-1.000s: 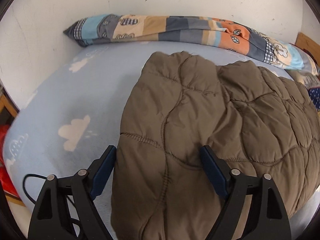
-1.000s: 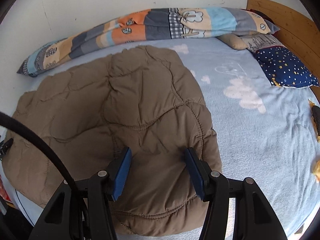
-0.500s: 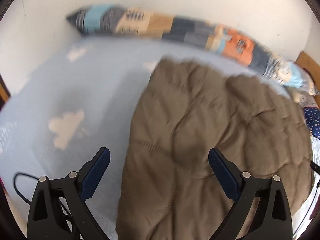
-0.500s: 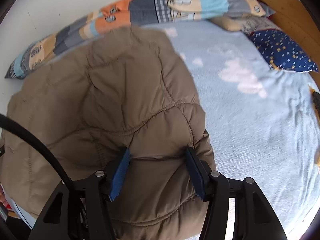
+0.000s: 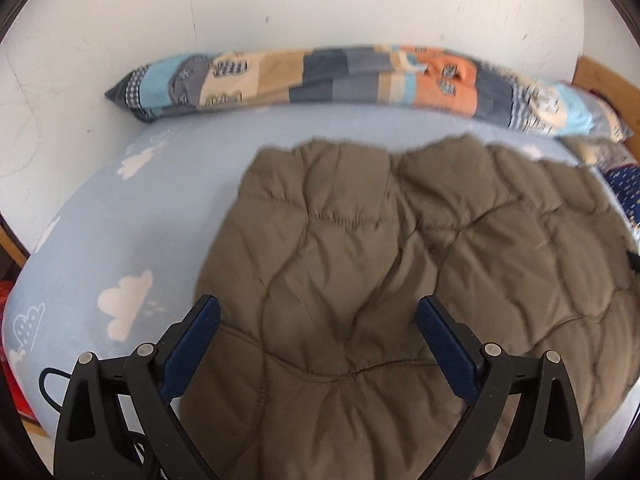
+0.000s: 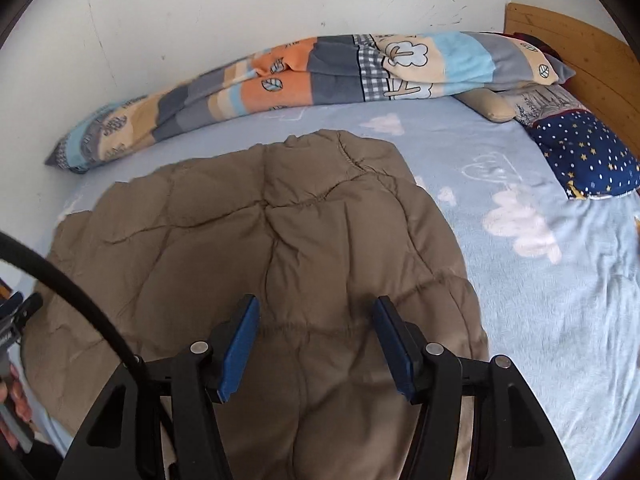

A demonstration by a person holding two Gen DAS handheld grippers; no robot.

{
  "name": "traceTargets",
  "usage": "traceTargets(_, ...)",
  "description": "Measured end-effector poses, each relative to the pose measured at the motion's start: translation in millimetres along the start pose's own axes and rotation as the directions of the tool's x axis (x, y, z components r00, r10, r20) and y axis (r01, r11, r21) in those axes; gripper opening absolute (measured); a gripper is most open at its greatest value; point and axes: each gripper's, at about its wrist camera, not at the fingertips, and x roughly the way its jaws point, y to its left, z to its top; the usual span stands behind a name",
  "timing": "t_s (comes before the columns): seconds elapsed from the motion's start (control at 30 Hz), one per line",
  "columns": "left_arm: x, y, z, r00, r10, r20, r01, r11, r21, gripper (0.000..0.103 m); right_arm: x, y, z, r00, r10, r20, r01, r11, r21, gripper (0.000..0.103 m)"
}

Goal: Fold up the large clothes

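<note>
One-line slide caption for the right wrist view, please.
Right tongs, opening, above a brown quilted coat spread on a cloud-print bed sheet.

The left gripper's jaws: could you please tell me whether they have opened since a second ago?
Yes. The left gripper now stands wider: its left jaw has moved off the brown quilted coat and out over the blue sheet.

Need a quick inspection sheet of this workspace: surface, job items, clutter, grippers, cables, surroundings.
Surface: bed with light blue cloud-print sheet.
Job's things: brown quilted coat lying flat on the sheet, folded.
Clutter: patchwork blanket rolled along the wall; star-print pillow near the headboard.
Grippers: left gripper jaws wide open over the coat, gripping nothing; right gripper jaws opening, coat below them, not pinched.
Cables: black cable crossing the right view; another loop at the left gripper.
Surroundings: white wall, wooden headboard.
</note>
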Motion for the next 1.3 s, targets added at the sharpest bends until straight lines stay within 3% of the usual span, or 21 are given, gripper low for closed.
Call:
traceTargets(0.17,18.7,-4.7,4.3,0.999,0.023,-0.048,-0.023,1.0,0.009,0.099,28.6,0.2,7.2,0.998,-0.035,-0.053,0.034,0.999,-0.02,0.067)
traceTargets(0.37,34.8,-7.1,12.0,0.999,0.016,-0.037,-0.015,1.0,0.017,0.099,56.6,-11.3,13.7,0.989,-0.076,-0.13,0.074,0.997,-0.014,0.073)
traceTargets(0.7,65.0,-6.3,28.6,0.999,-0.022,-0.032,0.022,1.0,0.005,0.101,65.3,-16.5,18.9,0.984,-0.116,-0.137,0.117,0.993,0.0,0.073)
traceTargets(0.83,46.9,-4.7,25.7,1.0,-0.002,-0.007,0.002,1.0,0.012,0.101,47.3,-11.4,18.1,0.989,-0.12,-0.083,0.12,0.993,-0.009,0.073)
traceTargets(1.0,-6.0,4.4,12.8,0.997,-0.011,0.08,0.011,1.0,0.003,0.101,-2.9,-14.6,11.9,1.0,-0.023,-0.001,0.023,0.997,0.079,0.074)
traceTargets(1.17,-64.6,20.8,-16.3,0.991,-0.03,0.132,0.031,1.0,-0.004,0.101,-53.8,-10.5,-16.2,0.999,0.004,0.046,-0.007,0.997,0.072,0.074)
traceTargets(1.3,-94.3,27.9,-47.1,0.991,-0.076,0.111,0.079,0.997,-0.025,0.101,-88.7,-23.5,-51.0,0.997,0.035,0.073,-0.043,0.993,0.114,0.076)
